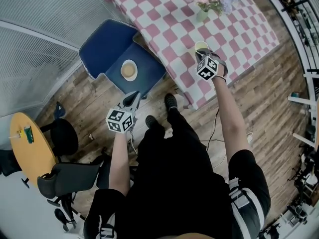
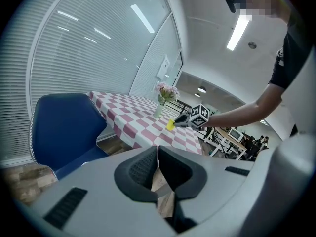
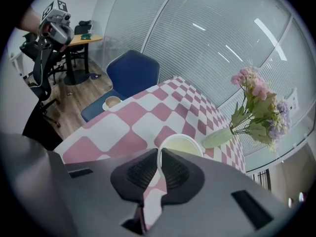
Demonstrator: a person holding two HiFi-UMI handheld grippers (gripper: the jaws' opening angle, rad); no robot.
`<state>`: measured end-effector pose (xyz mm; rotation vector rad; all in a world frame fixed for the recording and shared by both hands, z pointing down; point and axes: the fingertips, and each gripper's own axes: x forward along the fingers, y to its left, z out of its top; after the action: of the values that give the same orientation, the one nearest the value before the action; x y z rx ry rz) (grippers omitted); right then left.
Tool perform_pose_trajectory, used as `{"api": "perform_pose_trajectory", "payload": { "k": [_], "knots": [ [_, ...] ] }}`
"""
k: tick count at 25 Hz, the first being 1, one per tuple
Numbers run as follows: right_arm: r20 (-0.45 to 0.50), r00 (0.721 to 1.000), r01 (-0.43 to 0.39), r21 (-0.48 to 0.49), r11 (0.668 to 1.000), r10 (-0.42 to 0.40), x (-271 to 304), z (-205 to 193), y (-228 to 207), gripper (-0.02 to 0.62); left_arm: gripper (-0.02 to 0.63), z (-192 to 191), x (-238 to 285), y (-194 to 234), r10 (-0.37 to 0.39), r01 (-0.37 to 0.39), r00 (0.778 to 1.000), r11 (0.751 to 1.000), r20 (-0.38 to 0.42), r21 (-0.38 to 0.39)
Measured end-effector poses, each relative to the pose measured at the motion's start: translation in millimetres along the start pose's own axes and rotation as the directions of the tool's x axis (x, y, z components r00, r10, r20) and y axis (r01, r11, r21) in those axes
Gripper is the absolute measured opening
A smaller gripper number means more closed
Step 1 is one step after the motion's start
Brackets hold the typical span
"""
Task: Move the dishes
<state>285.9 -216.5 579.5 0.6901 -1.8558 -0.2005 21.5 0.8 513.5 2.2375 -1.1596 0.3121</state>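
Observation:
A pale yellow cup [image 1: 201, 45] stands on the pink-and-white checked table [image 1: 164, 19] near its front edge. My right gripper [image 1: 202, 52] is shut on its near rim; in the right gripper view the cup [image 3: 183, 144] has its rim pinched between the pads of the right gripper [image 3: 160, 155]. A white dish with a tan inside [image 1: 128, 69] lies on the seat of the blue chair [image 1: 107, 46]. My left gripper [image 1: 133, 98] hovers by the chair's front edge, short of the dish. In the left gripper view the left gripper [image 2: 157, 154] is shut and holds nothing.
A vase of pink and lilac flowers [image 1: 207, 2] stands further back on the table. A yellow round table [image 1: 31, 146] and black office chairs [image 1: 67, 179] stand at the left. The person's shoes [image 1: 171, 101] are on the wooden floor below the table's edge. A blinds-covered glass wall runs along the left.

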Motion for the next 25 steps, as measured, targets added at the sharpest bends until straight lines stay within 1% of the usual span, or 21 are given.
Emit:
{"api": "perform_pose_trajectory", "payload": {
  "k": [7, 12, 19, 25],
  "knots": [
    [-0.039, 0.999, -0.012, 0.024, 1.000, 0.012, 11, -34, -19, 0.041, 0.029, 5, 23, -9, 0.001, -0.001, 1.000, 1.000, -0.015, -0.003],
    [-0.051, 0.999, -0.010, 0.034, 0.999, 0.012, 17, -49, -31, 0.041, 0.029, 12, 38, -11, 0.001, -0.001, 1.000, 1.000, -0.015, -0.001],
    [-0.053, 0.998, -0.022, 0.047, 0.999, 0.025, 23, -59, -39, 0.041, 0.029, 21, 52, -18, -0.003, 0.003, 1.000, 1.000, -0.019, 0.008],
    [-0.066, 0.997, -0.031, 0.065, 0.997, 0.035, 25, -64, -36, 0.044, 0.029, 25, 55, -18, -0.006, 0.006, 1.000, 1.000, -0.025, 0.016]
  ]
}}
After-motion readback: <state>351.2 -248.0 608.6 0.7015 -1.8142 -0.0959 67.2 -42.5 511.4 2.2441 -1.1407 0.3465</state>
